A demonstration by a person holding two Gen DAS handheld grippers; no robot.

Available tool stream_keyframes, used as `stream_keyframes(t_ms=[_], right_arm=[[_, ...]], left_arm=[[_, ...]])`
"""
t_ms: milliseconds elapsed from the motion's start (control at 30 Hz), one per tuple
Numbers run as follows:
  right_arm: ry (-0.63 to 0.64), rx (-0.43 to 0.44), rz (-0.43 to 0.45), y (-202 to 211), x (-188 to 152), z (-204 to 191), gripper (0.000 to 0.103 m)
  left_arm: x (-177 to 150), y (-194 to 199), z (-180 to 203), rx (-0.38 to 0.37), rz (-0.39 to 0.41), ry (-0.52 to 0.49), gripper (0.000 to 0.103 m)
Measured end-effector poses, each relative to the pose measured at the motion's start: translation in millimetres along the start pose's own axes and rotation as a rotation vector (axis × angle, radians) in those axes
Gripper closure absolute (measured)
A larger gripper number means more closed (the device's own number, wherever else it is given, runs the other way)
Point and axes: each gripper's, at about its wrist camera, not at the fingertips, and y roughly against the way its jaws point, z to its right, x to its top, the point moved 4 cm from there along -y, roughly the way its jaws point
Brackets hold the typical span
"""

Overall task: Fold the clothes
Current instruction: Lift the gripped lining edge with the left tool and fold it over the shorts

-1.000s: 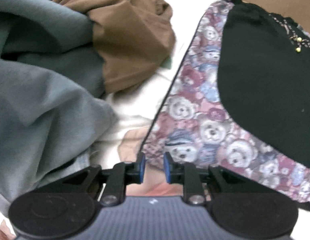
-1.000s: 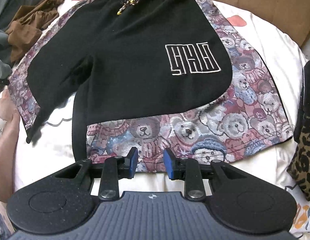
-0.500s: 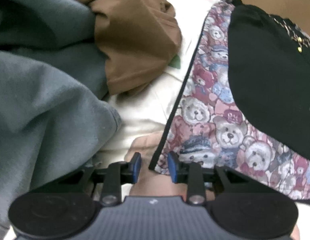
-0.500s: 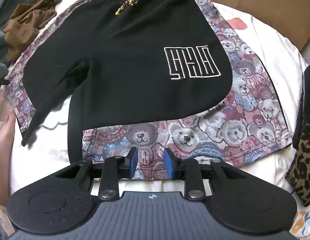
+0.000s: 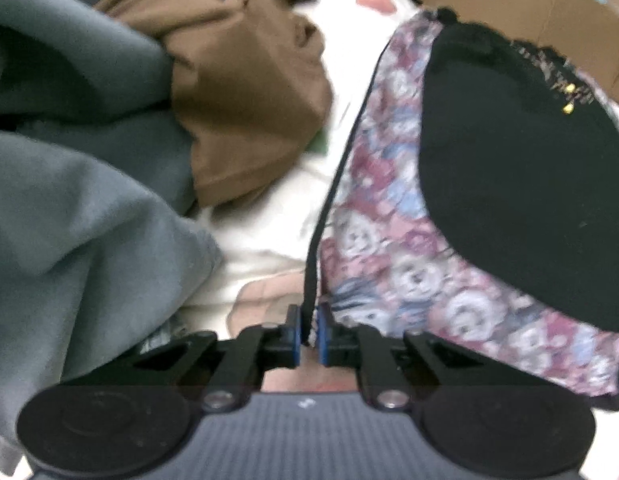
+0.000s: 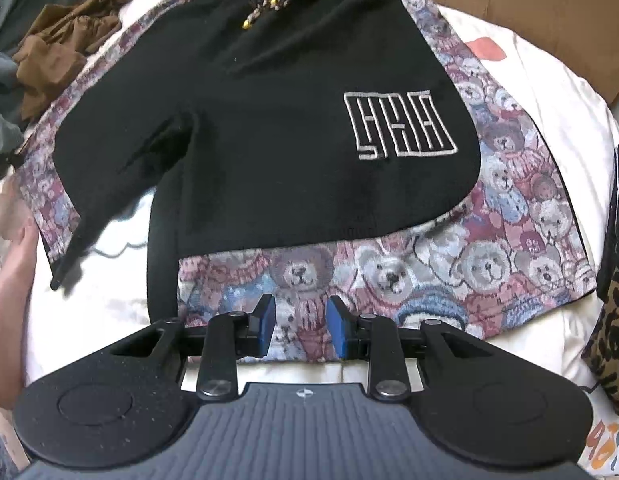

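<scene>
Closing on the black-edged corner of the teddy-bear shorts (image 5: 449,280), the left gripper (image 5: 307,332) readies a fold; the right gripper (image 6: 300,326) hovers released over the hem, needing its own pinch.

A home bedroom: a white printed bedsheet (image 6: 549,92) carries loose clothes, a crumpled brown garment (image 5: 245,92) and grey-green fleece (image 5: 81,220), with brown cardboard (image 6: 549,12) along its far edge.

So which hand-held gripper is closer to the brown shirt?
Left. The left hand-held gripper is closing on the shorts' edge beside the brown shirt; the right hand-held gripper sits at the far leg's hem.
</scene>
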Motion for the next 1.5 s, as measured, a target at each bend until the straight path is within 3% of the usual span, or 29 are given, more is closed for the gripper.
stream_keyframes(t_ms=[267,433,633,767,933,1067,1267,1500], right_arm=[[0.003,-0.008,0.027,5,4,0,0.068],[-0.046,0.003,0.047,4,6,0,0.067],[-0.081,0.021,0.12,9,17,0,0.065],[-0.066,0.023,0.167,20,21,3,0.059],[-0.065,0.043,0.184,21,22,4,0.059],[-0.061,0.063,0.206,25,22,3,0.058],[-0.062,0.082,0.221,24,24,0,0.058],[-0.058,0.136,0.262,17,44,-7,0.058]], left_arm=[[19,13,48,-0.085,0.014,-0.014,0.095],[26,23,80,-0.14,-0.025,-0.065,0.095],[33,27,111,-0.182,-0.064,-0.065,0.095],[37,32,131,-0.229,-0.082,-0.067,0.095],[45,34,147,-0.277,-0.091,-0.048,0.095],[50,32,170,-0.317,-0.105,-0.104,0.095],[54,30,193,-0.357,-0.115,-0.113,0.095],[60,28,225,-0.404,-0.112,-0.124,0.095]])
